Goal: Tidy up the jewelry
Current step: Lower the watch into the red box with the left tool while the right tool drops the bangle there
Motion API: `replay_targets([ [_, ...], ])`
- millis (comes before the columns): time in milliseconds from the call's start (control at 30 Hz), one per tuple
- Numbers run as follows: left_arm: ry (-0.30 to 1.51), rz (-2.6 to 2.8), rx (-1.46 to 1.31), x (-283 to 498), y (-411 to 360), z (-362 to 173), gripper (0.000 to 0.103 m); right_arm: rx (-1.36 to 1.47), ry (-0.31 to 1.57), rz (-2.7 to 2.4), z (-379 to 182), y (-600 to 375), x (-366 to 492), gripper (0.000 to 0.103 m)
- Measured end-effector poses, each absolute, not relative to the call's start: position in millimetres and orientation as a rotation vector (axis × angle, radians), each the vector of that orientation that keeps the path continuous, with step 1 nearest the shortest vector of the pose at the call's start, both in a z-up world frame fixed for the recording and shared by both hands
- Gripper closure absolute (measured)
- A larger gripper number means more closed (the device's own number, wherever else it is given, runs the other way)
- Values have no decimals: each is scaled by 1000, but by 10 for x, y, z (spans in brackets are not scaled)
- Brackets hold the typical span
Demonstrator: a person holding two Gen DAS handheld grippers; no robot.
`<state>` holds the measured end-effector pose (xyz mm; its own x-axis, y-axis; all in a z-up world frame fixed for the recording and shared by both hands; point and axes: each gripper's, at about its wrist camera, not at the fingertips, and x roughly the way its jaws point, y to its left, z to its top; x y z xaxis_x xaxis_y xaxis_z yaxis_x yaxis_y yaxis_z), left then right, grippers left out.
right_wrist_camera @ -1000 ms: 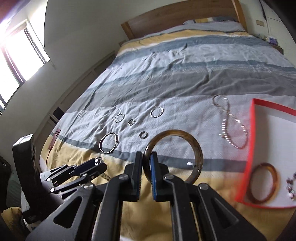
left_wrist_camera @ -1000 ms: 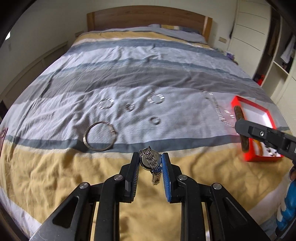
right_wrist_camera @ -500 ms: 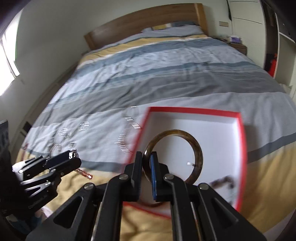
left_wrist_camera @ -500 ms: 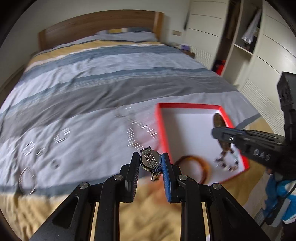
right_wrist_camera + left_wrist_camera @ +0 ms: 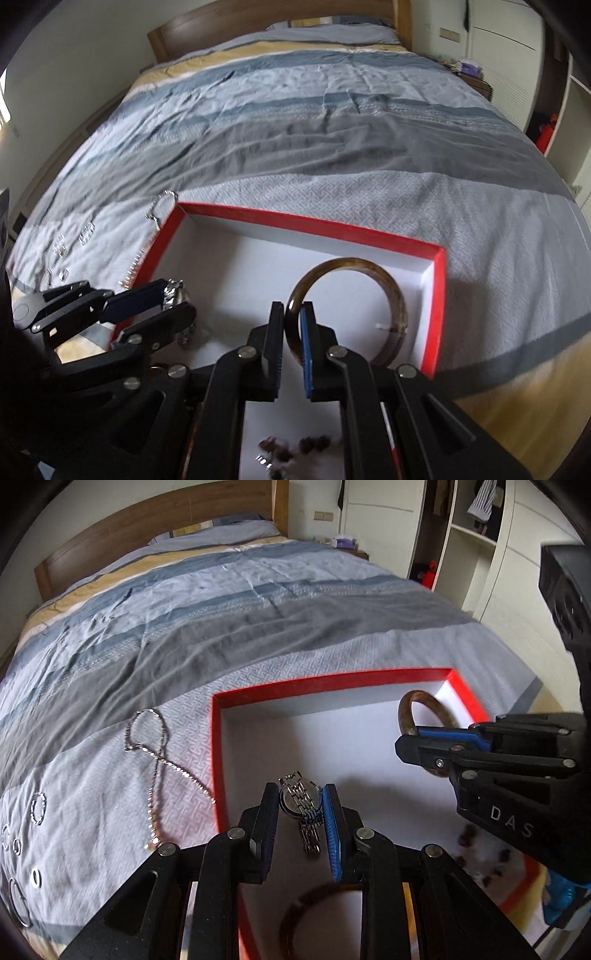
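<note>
My left gripper (image 5: 300,805) is shut on a silver metal watch (image 5: 300,800) and holds it above the near left part of the red-rimmed white box (image 5: 332,681). My right gripper (image 5: 293,328) is shut on a brown bangle (image 5: 391,291) and holds it above the box's far right corner (image 5: 439,254). Each gripper shows in the other's view: the right one (image 5: 413,738), the left one (image 5: 173,295). Another brown bangle (image 5: 295,915) and dark beads (image 5: 291,446) lie in the box.
A silver chain necklace (image 5: 159,760) lies on the striped bed cover just left of the box. Several silver rings and hoops (image 5: 37,808) lie further left. A wooden headboard (image 5: 155,524) is at the far end, white wardrobes (image 5: 480,535) at the right.
Both grippers have swung right from the loose jewelry to above the box, still holding the watch and the bangle. The box now fills the near view.
</note>
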<state>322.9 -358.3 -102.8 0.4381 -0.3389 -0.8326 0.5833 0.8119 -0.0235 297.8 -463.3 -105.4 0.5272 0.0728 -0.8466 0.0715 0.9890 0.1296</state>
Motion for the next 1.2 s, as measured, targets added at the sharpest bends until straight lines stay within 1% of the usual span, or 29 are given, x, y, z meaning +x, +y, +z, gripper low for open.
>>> replay_targets([
  [167,981,-584,266,3330,-3592,-1128,79,132,1042,1,-1193,-4644,3080,94],
  [433,1000,-564,274,3337,-3604,-1172,79,146,1045,-6,-1177,-4671,3088,92],
  [533,1013,-577,252,3353,-3585,-1152,77,160,1045,-16,-1138,-4702,3055,79],
  [567,1015,-580,250,3351,-3583,-1138,77,165,1040,-20,-1101,-4717,3027,71],
  [600,1015,-580,250,3349,-3579,-1122,76,168,1035,-23,-1069,-4729,3006,69],
  [633,1011,-577,249,3357,-3569,-1087,71,171,1026,-29,-1001,-4744,2957,69],
  [700,999,-574,246,3316,-3536,-995,70,176,1010,-36,-891,-4765,2882,69],
  [800,973,-574,240,3240,-3440,-746,70,181,978,-51,-651,-4799,2703,69],
  [1000,850,-550,234,2961,-3106,92,69,189,897,-91,-45,-4793,2236,69],
  [1133,777,-510,234,2704,-2838,599,66,189,829,-111,400,-4691,1855,69],
  [1200,750,-492,239,2539,-2691,827,62,184,803,-124,627,-4605,1632,69],
])
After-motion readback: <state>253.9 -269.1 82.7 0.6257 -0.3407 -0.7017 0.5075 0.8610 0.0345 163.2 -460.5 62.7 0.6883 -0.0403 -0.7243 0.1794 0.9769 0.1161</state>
